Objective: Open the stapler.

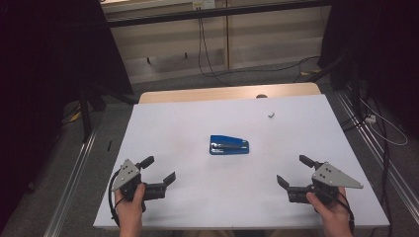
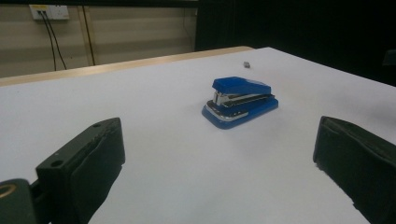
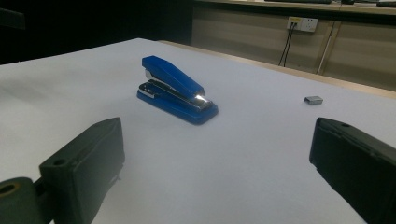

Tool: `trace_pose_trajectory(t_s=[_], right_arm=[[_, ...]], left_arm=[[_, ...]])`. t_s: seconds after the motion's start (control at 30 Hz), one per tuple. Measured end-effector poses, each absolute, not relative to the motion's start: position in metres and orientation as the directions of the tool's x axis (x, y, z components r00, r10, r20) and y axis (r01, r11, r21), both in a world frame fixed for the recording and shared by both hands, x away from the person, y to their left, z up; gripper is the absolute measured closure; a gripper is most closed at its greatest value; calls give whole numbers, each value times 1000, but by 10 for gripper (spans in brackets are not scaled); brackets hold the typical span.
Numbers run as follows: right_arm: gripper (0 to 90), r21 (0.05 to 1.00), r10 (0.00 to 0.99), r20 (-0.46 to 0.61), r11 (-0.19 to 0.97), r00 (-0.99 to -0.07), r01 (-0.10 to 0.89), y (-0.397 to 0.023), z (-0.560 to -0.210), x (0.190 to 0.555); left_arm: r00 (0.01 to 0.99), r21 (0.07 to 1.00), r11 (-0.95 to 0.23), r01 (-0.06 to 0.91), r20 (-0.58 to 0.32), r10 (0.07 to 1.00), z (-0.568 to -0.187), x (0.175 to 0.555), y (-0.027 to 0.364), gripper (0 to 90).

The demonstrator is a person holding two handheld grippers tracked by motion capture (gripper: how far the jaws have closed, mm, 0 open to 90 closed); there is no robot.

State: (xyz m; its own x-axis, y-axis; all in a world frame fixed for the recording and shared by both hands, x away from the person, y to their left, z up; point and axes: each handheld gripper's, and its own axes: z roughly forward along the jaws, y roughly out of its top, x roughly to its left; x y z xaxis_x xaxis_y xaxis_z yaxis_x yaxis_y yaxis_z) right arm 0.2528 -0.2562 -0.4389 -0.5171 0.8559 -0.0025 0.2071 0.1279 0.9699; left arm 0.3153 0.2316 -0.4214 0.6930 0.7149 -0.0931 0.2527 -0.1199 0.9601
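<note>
A blue stapler (image 1: 229, 145) lies near the middle of the white table (image 1: 197, 113), its arm tilted up in the left gripper view (image 2: 240, 100) and in the right gripper view (image 3: 175, 89). My left gripper (image 1: 159, 170) hovers at the front left, open and empty, pointing toward the stapler. At the front right my right gripper (image 1: 295, 171) is open too, with nothing between its fingers. Both grippers are well apart from the stapler. A small grey strip of staples (image 1: 271, 115) rests far right of the stapler, seen again as a strip of staples (image 3: 313, 100).
The table's far edge shows a wooden strip (image 1: 227, 92). Cables (image 1: 207, 54) hang along the back wall and cross the floor at the right. Dark stands flank the table on both sides.
</note>
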Motion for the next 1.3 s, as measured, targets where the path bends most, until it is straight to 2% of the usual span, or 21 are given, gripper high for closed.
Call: trace_pose_trajectory(t_s=[0.43, 0.57, 0.7, 0.9, 1.3], right_arm=[[33, 968, 838, -6, 141, -545, 206, -251, -439, 258], [38, 964, 834, -45, 180, -549, 194, -247, -440, 265], [36, 963, 832, -22, 166, -555, 211, -248, -442, 267], [33, 965, 844, -10, 150, -537, 217, -253, -442, 267], [34, 964, 866, -21, 149, -499, 220, -257, -440, 282]], left_arm=[[703, 958, -152, 241, -65, 708, -419, 320, 229, 21], [720, 965, -125, 232, -84, 689, -414, 329, 224, 20], [731, 964, -112, 239, -103, 675, -414, 334, 222, 20], [755, 970, -77, 229, -127, 644, -410, 347, 211, 13], [777, 962, -101, 253, -140, 613, -414, 366, 192, 23]])
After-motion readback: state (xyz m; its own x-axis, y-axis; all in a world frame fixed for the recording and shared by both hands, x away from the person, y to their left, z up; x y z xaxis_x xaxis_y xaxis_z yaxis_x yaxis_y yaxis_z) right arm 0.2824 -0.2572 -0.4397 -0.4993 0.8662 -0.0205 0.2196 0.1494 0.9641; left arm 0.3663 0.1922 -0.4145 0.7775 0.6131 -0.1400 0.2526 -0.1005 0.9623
